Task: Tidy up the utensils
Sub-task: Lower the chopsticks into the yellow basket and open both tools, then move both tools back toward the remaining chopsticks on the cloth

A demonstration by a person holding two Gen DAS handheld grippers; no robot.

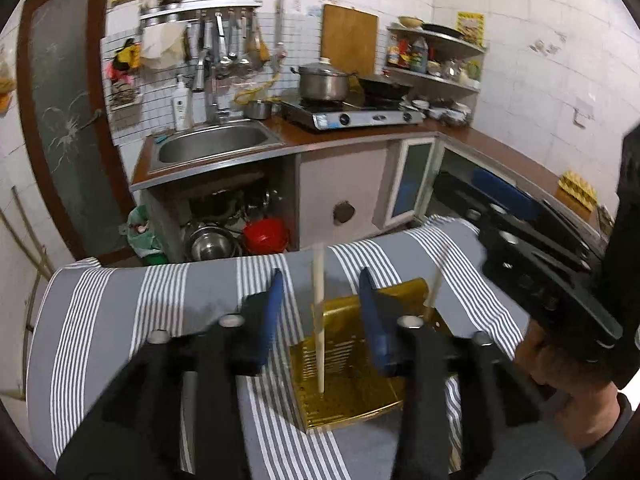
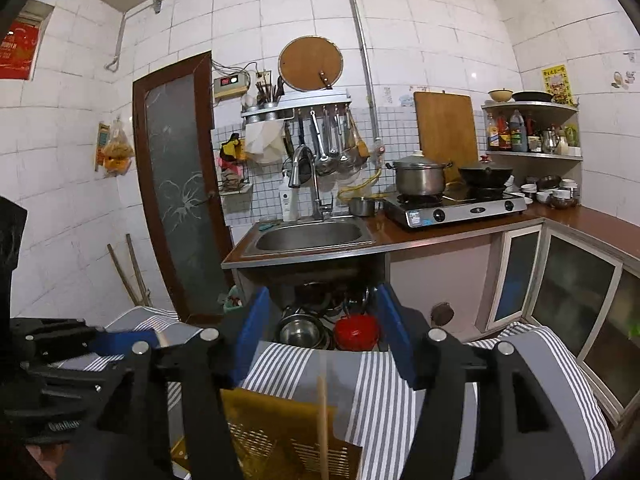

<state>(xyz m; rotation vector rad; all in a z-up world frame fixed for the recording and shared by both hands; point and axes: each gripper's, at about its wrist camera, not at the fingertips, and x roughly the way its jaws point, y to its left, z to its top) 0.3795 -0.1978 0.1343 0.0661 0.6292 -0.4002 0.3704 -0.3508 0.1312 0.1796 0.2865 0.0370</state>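
A gold perforated utensil holder (image 1: pixel 348 376) stands on a grey cloth with white stripes (image 1: pixel 160 300). One pale chopstick (image 1: pixel 319 320) stands upright in it, between my left gripper's blue fingers. A second chopstick (image 1: pixel 436 284) leans at the holder's right side. My left gripper (image 1: pixel 322 312) is open and touches nothing. My right gripper (image 2: pixel 324 344) is open above the holder (image 2: pixel 280 436), with a chopstick (image 2: pixel 322 424) standing below and between its fingers, not gripped. The right gripper's body also shows in the left wrist view (image 1: pixel 552 264).
Beyond the table is a counter with a steel sink (image 2: pixel 312 238), a gas stove (image 2: pixel 456 208) carrying a pot and a wok, and corner shelves. An open cabinet below the sink holds steel bowls (image 2: pixel 300 330) and a red pot (image 2: pixel 356 332). A glass door (image 2: pixel 176 188) is at left.
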